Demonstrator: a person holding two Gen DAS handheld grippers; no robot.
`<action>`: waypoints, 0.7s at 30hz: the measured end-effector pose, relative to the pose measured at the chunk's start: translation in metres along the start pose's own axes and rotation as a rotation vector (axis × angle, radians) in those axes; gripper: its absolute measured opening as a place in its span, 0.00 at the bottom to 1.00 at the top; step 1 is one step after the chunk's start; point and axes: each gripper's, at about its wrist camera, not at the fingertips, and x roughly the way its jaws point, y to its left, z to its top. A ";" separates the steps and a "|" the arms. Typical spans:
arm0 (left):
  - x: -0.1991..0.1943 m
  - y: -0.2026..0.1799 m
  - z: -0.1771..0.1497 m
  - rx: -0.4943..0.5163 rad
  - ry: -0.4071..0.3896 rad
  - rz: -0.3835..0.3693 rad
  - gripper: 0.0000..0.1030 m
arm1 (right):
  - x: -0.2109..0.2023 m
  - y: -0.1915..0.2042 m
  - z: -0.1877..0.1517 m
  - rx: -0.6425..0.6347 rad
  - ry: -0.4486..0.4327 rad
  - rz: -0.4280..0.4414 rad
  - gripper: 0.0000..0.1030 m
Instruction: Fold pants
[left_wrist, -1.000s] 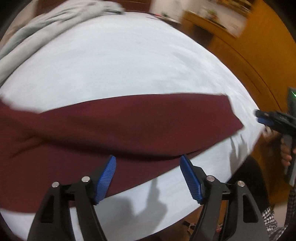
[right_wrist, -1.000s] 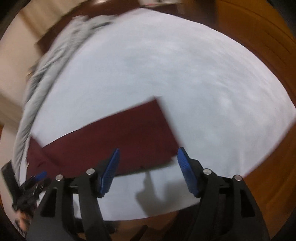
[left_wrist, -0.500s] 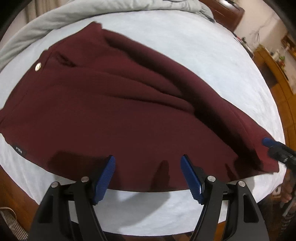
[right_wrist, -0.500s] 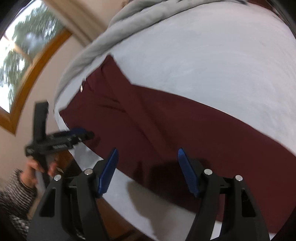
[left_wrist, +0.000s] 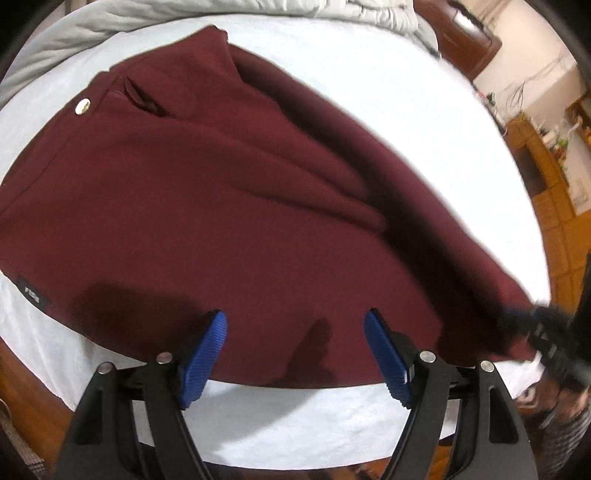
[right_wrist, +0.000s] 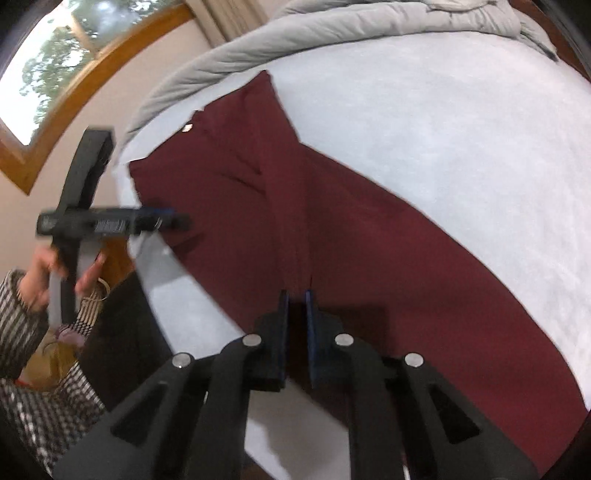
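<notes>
Dark red pants (left_wrist: 221, 206) lie flat on a white bed sheet (left_wrist: 388, 92), waist with a metal button (left_wrist: 83, 108) at the far left. My left gripper (left_wrist: 295, 347) is open and empty, just above the pants' near edge. In the right wrist view the pants (right_wrist: 332, 229) run from far left to near right. My right gripper (right_wrist: 294, 306) is shut on the near edge of the pants at the leg. The left gripper also shows in the right wrist view (right_wrist: 181, 220), and the right gripper shows blurred at the right in the left wrist view (left_wrist: 517, 317).
A grey duvet (left_wrist: 184, 14) is bunched along the far side of the bed, also in the right wrist view (right_wrist: 332, 33). Wooden furniture (left_wrist: 546, 192) stands at the right. A window (right_wrist: 55, 55) with a wooden frame is at the left. The bed's near edge is just below both grippers.
Both grippers swung left toward the waist end and came closer to the pants. The right gripper went from open to shut on the pants' near edge. The left stayed open.
</notes>
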 end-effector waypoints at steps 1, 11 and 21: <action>-0.006 0.000 0.005 -0.011 -0.016 -0.017 0.75 | 0.004 -0.001 -0.005 0.011 0.013 0.012 0.07; 0.006 -0.019 0.108 -0.054 0.089 0.086 0.82 | 0.038 -0.029 -0.027 0.151 0.068 0.027 0.07; 0.076 -0.014 0.180 -0.207 0.330 0.322 0.82 | 0.041 -0.032 -0.026 0.178 0.047 0.060 0.08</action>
